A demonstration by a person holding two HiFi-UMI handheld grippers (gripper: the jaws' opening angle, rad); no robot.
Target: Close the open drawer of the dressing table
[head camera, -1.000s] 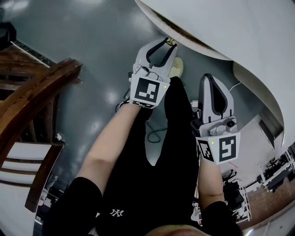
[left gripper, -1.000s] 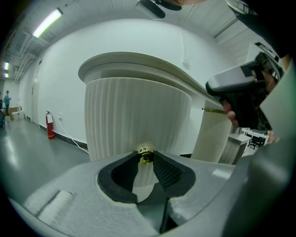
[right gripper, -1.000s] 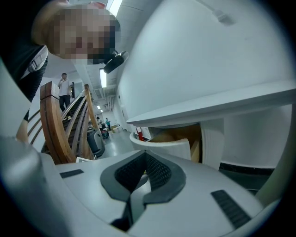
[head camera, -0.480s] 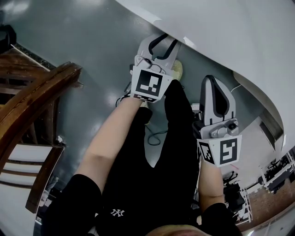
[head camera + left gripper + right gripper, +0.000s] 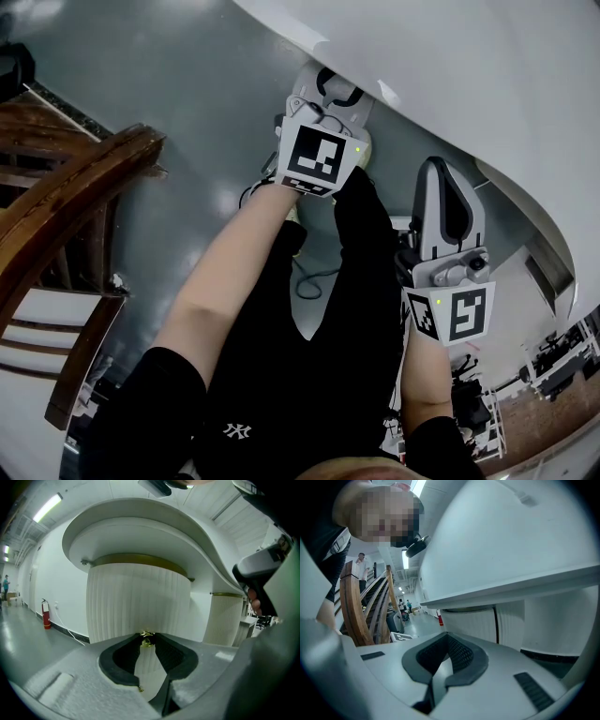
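With the left claw (image 5: 147, 638) pinching the gold knob (image 5: 147, 642) of the ribbed drawer (image 5: 136, 602) under the white surface (image 5: 140, 531), push straight and level until flush, holding the pressed-together, empty right claw (image 5: 447, 643) clear.

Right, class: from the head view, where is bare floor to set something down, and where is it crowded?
Bare grey floor lies between the wooden stair rail and the white dressing table. It is crowded round the person's legs and along the table's edge, where the left tool grips the drawer's gold knob and the right tool hangs.
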